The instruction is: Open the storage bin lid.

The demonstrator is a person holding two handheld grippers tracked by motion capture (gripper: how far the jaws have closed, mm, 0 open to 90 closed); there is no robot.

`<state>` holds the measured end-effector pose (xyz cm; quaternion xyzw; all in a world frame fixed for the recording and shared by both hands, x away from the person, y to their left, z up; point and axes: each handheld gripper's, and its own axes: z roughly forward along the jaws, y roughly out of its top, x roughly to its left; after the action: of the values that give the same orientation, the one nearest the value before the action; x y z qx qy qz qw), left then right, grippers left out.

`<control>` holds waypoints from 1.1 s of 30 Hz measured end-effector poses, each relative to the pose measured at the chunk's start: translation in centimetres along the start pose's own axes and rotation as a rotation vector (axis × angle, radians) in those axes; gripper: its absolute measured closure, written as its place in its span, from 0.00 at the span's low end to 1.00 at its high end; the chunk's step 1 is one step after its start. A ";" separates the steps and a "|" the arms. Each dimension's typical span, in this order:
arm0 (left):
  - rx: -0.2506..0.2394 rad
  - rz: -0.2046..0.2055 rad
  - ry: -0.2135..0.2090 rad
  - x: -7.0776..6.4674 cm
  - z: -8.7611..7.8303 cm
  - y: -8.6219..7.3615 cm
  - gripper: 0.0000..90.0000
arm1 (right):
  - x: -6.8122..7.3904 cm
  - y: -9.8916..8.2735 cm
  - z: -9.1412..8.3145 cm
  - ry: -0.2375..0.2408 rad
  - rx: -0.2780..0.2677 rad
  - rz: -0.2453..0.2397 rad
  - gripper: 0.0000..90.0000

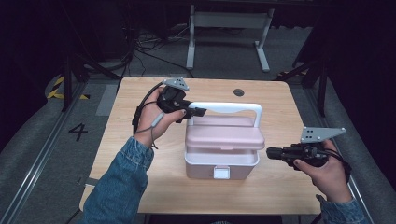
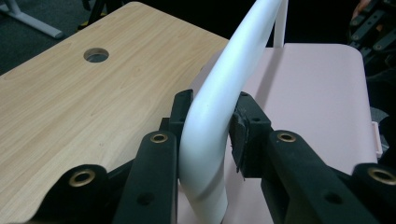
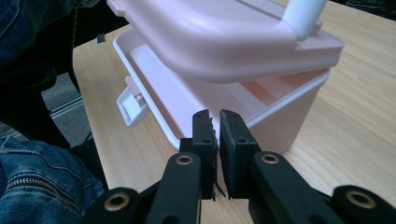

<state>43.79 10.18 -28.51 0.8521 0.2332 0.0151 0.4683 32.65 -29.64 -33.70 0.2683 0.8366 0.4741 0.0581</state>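
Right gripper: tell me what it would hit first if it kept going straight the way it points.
Probably the pink box. The right gripper, its fingers nearly together with nothing between them, points at the box's upper edge, just below the raised lid. Depth is unclear, so wall or rim could come first.

light: bright overhead on table (image 1: 140, 163) | surroundings: dark | shadows: soft | focus: sharp; near jaws slightly blurred

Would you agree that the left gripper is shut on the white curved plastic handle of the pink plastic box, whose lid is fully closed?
Not quite: the lid is lifted, tilted above the base of the pink plastic box, as the right gripper view shows. The left gripper is indeed shut on the white curved plastic handle.
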 end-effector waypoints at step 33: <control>-0.028 -0.064 0.094 1.2 0.2 0.7 0.81 | 0.0 2.3 1.6 -0.067 -0.163 -0.033 1.00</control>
<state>45.17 10.15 -28.27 0.8360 0.2818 0.0435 0.4688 34.14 -27.54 -32.66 0.2644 0.7971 0.5305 0.1153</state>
